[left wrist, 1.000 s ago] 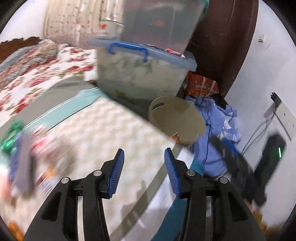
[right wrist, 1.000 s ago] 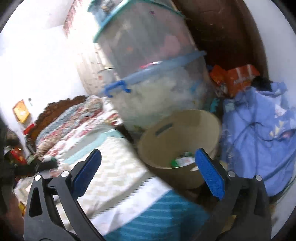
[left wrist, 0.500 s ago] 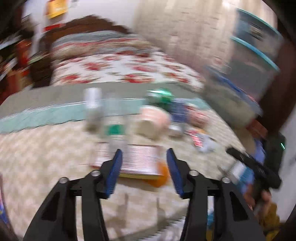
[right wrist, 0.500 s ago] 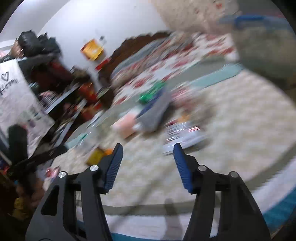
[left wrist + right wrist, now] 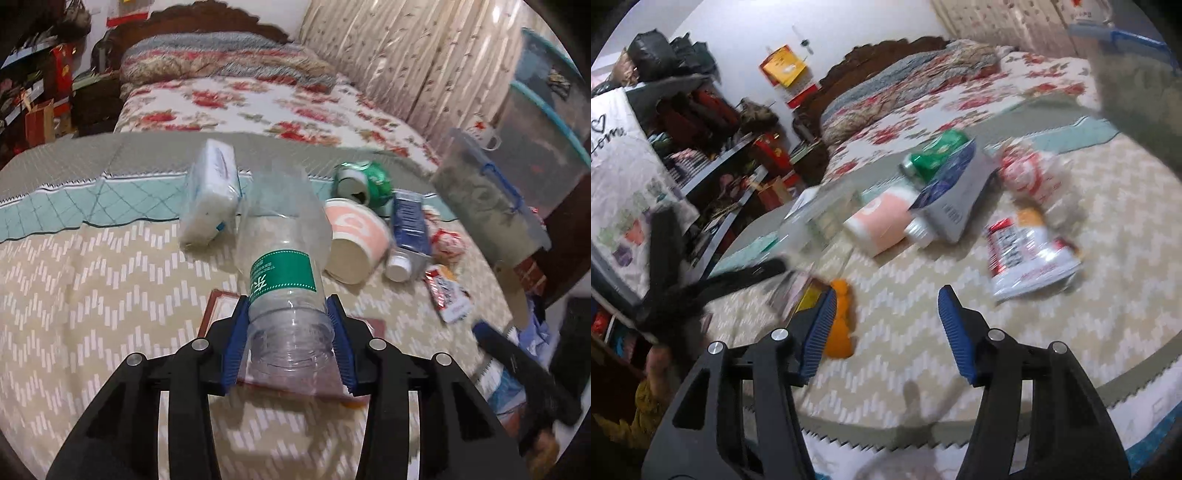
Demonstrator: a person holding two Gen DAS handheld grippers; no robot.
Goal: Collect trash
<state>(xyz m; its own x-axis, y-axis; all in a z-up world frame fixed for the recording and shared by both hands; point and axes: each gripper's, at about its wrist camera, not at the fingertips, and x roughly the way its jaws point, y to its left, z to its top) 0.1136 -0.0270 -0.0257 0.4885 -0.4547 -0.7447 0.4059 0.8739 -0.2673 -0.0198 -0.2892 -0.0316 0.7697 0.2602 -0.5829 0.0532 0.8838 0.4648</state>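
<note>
Over the bed (image 5: 92, 295), the left tongs (image 5: 288, 343) had just been closing and clenched a clear plastic bottle (image 5: 284, 266) lying among the trash, while the right tongs (image 5: 886, 332) hung released beside an orange peel (image 5: 840, 325).

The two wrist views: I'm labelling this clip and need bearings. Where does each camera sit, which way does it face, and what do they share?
Left wrist: on the left gripper, angled down over the bed toward the headboard; its blue pads clamp a clear bottle.
Right wrist: on the right gripper, angled down across the bed; jaws open, nothing between them.
Shared: green can, pink cup, blue carton; each view shows the other gripper at its edge.
</note>
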